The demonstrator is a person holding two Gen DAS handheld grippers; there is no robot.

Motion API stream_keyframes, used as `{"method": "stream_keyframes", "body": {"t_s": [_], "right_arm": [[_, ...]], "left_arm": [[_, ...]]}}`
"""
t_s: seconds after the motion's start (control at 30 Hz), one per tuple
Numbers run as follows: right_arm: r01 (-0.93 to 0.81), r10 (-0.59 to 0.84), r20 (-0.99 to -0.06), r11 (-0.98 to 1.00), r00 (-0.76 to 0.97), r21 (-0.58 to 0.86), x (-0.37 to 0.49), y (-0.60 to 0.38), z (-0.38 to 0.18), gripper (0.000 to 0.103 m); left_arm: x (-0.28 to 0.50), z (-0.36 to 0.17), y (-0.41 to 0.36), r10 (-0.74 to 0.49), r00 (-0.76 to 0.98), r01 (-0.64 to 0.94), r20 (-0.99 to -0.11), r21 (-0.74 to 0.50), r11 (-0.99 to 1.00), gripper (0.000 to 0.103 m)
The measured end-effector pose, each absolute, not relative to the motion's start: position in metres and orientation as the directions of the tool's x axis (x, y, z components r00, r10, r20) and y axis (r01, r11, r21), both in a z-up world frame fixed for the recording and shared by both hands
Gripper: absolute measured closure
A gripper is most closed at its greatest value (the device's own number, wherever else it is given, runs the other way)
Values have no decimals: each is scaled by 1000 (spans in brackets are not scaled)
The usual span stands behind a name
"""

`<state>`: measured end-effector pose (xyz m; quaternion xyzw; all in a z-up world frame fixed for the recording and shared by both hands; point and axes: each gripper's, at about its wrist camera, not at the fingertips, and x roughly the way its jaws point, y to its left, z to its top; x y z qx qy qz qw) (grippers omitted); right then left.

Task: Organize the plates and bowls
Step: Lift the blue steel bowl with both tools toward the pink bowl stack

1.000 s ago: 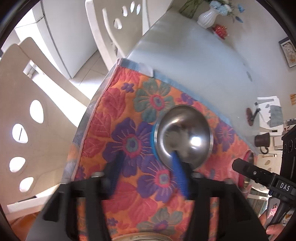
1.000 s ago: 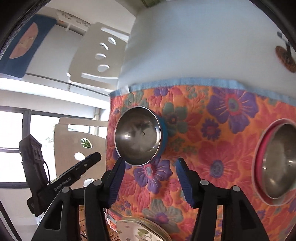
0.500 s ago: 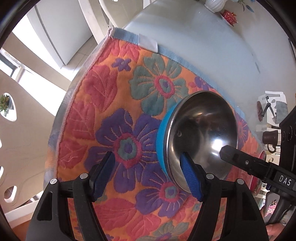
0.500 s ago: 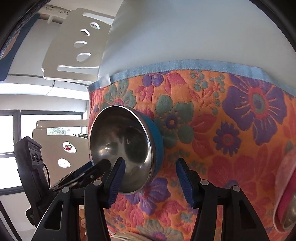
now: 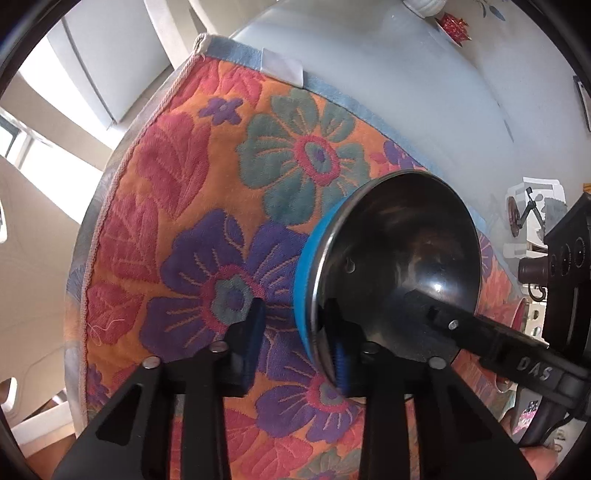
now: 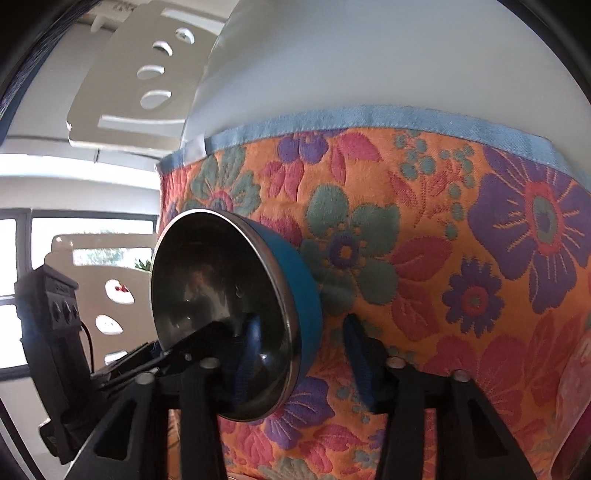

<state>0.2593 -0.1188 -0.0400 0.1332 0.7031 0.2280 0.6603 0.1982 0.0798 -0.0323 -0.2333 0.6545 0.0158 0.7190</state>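
A steel bowl with a blue outside sits on the orange floral mat. My left gripper straddles its near-left rim, one blue finger outside on the mat, the other inside the bowl; the jaws stand apart from the wall. In the right wrist view the same bowl is at lower left. My right gripper straddles its near-right rim the same way, open, left finger inside, right finger outside. Each gripper's finger shows inside the bowl in the other's view.
The mat lies on a pale table with a blue border edge. White chairs stand past the table's left side. A pink-rimmed dish is at the far right edge. A white vase stands at the far end.
Both grippers have moved forward and down onto the bowl; each now has one finger inside the rim and one outside. The left jaws have narrowed somewhat.
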Motion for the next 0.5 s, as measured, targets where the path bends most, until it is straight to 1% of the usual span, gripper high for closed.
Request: {"method": "stream_keyframes", "body": {"t_s": [0.03, 0.1, 0.23, 0.33, 0.5], "right_arm": [[-117, 487, -868, 860, -100, 496, 258, -117, -42, 70], [-126, 486, -866, 858, -115, 498, 255, -115, -43, 81], [-166, 447, -889, 874, -100, 458, 251, -110, -39, 82], [-158, 452, -887, 872, -100, 462, 250, -112, -39, 82], [-165, 452, -887, 872, -92, 462, 245, -116, -32, 82]], "left_arm": [[198, -30, 78, -274, 155, -322, -949, -311, 894, 81], [200, -25, 73, -263, 177, -304, -948, -307, 902, 83], [200, -21, 66, -253, 181, -301, -950, -299, 906, 84], [196, -20, 64, -267, 181, -312, -947, -312, 897, 84], [188, -15, 59, -255, 179, -311, -950, -301, 902, 84]]}}
